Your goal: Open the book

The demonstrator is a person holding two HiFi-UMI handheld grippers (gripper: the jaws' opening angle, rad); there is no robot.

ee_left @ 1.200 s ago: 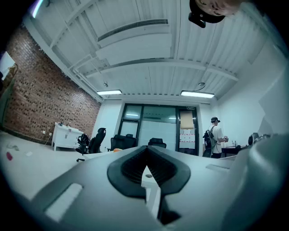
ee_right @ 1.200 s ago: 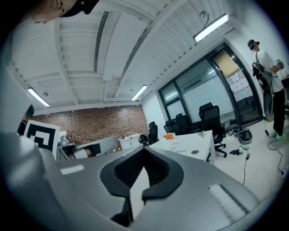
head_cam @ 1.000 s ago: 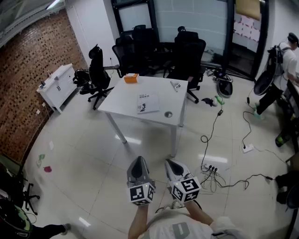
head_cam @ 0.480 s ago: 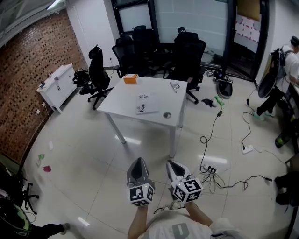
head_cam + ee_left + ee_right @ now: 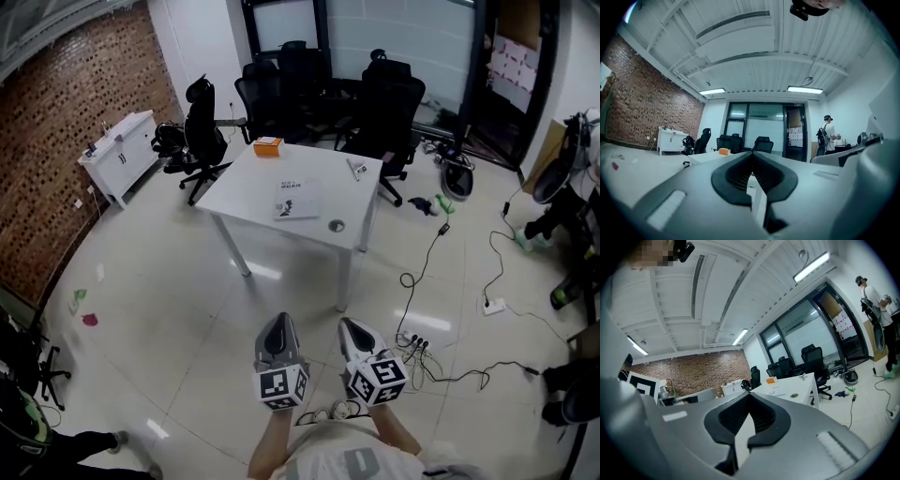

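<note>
A closed book (image 5: 297, 200) with a white cover lies flat on the white table (image 5: 246, 183) across the room in the head view. Both grippers are far short of the table, held level in front of the person. My left gripper (image 5: 277, 325) is shut with nothing in it, its tips meeting in the left gripper view (image 5: 751, 153). My right gripper (image 5: 349, 324) is shut and empty too, its tips touching in the right gripper view (image 5: 750, 394). The table (image 5: 797, 387) shows ahead in the right gripper view.
An orange box (image 5: 268, 144), a small clip-like item (image 5: 355, 169) and a round disc (image 5: 336, 226) share the table. Black office chairs (image 5: 384, 103) ring its far side. Cables and a power strip (image 5: 414, 345) lie on the floor at right. A white cabinet (image 5: 120, 155) stands by the brick wall.
The view has drawn a little nearer to the table, which now sits slightly lower in the head view. Both grippers stay shut, side by side.
</note>
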